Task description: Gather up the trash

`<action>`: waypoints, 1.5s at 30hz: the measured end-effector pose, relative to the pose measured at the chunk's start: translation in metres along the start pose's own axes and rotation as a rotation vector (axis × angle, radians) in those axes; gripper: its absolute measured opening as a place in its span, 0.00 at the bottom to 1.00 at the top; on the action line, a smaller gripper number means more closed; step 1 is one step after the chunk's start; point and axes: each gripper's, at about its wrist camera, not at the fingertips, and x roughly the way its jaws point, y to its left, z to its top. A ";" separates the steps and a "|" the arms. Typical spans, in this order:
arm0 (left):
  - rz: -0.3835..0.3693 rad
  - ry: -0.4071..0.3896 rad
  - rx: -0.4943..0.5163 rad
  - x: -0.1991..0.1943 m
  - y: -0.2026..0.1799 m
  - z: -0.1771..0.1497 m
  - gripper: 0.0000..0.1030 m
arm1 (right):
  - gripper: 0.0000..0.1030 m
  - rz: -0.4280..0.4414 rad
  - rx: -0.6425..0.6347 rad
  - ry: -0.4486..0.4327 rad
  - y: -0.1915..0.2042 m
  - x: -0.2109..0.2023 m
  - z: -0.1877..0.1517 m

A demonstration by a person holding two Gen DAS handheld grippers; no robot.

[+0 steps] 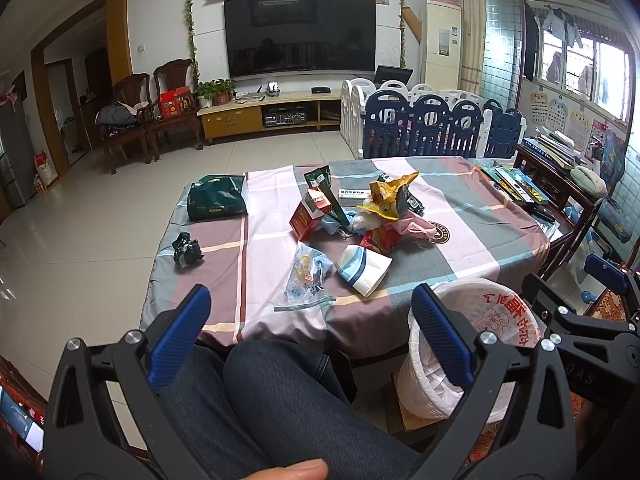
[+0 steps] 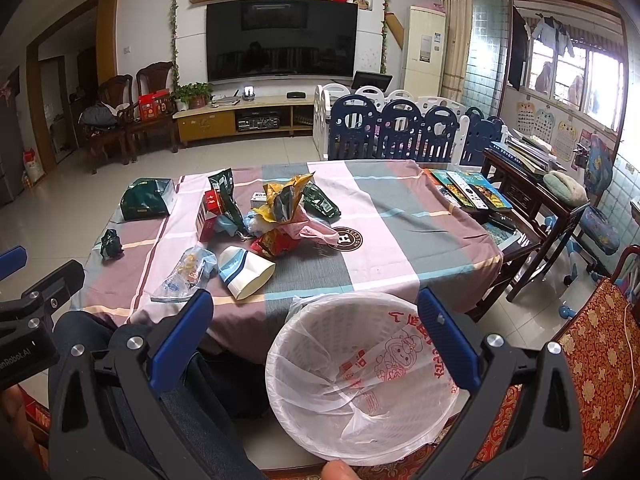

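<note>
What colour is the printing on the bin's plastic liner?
Red, on a white liner; clearest in the right wrist view.

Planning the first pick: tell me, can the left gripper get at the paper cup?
Probably yes. The left gripper is open and empty, and the paper cup lies on its side near the table's front edge, nothing lying between them.

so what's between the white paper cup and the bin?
Nothing but bare tablecloth running to the table edge. The right wrist view shows the white paper cup lying on its side, with the lined bin just below the edge.
</note>
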 end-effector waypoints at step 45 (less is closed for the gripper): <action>-0.003 0.010 -0.003 0.002 -0.004 -0.011 0.97 | 0.97 -0.002 0.003 0.011 -0.002 0.005 -0.004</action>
